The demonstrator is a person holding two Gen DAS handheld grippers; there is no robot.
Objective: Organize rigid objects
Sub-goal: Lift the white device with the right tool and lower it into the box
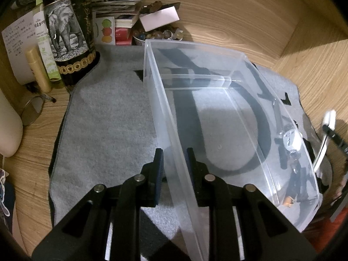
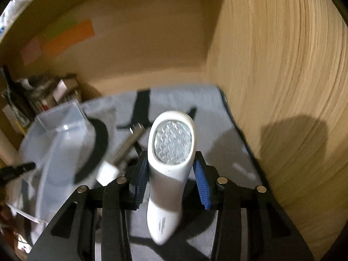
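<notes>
A clear plastic bin (image 1: 165, 108) with a divider lies on a grey mat (image 1: 104, 119). My left gripper (image 1: 175, 161) is shut on the bin's near side wall, one finger outside and one inside. Small dark and white trinkets (image 1: 290, 141) rest in the bin's right corner. In the right wrist view, my right gripper (image 2: 170, 158) is shut on a white lint shaver (image 2: 171, 143) with a round metal mesh head, held above the mat (image 2: 208, 108). The bin (image 2: 61, 134) appears blurred at the left there. A pale rod with a white block end (image 2: 121, 152) lies between bin and shaver.
Tall dark bottles (image 1: 63, 32), tubes, papers, small boxes and a jar of beads (image 1: 156, 35) crowd the back left. Glasses (image 1: 32, 108) lie on the wood left of the mat. A wooden wall (image 2: 282, 87) stands close on the right.
</notes>
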